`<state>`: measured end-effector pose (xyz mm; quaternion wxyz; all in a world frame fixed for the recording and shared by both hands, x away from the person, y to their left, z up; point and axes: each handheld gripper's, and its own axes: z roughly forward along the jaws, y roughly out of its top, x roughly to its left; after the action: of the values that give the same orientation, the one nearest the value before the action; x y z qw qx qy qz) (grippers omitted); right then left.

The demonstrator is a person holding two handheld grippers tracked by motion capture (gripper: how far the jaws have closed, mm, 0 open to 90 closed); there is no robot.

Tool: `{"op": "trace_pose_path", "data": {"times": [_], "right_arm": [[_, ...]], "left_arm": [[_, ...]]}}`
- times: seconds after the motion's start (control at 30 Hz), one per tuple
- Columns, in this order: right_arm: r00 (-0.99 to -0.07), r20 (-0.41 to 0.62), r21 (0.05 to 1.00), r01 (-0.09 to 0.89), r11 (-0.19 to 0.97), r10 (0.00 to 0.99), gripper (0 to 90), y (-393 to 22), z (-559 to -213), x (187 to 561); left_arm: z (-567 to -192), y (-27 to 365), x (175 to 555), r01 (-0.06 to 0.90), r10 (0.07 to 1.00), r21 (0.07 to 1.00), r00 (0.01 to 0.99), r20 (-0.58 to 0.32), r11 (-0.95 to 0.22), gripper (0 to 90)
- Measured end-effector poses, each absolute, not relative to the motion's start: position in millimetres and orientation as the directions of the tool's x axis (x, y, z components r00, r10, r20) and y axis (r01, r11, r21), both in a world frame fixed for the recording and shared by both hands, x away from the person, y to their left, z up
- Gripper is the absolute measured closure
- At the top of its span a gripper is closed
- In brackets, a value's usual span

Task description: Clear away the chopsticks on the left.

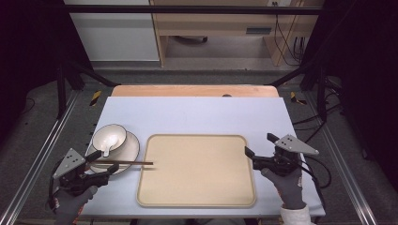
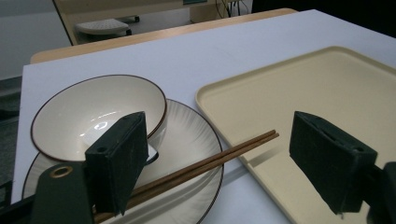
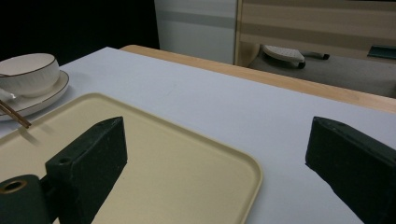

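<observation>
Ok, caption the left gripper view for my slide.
Open left gripper poised over chopsticks resting across a plate with a bowl, tips reaching over the beige tray.

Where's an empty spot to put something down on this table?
The whole tray is bare. So is the wide white strip of table behind it, up to the wooden edge. The left side is crowded: bowl on plate, chopsticks reaching over the tray rim, left gripper alongside.

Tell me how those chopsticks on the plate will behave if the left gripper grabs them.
The chopsticks look thin, rigid and smooth, so they may slip or scissor apart between the pads. Lying loose across the plate rim, tips overhanging the tray, they could easily roll or slide off.
</observation>
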<state>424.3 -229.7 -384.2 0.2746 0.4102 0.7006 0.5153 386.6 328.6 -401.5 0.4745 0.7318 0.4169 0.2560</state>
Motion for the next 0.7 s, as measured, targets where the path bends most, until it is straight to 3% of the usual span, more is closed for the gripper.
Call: {"op": "trace_pose_path", "data": {"times": [0.7], "right_arm": [[-0.519, 0.036, 0.941, 0.306, 0.146, 0.854, 5.1, -226.2, -386.4, 425.2]], "left_arm": [[-425.1, 347.4, 391.4, 0.451, 0.869, 0.844, 0.493, 0.037, -0.292, 19.4]]}}
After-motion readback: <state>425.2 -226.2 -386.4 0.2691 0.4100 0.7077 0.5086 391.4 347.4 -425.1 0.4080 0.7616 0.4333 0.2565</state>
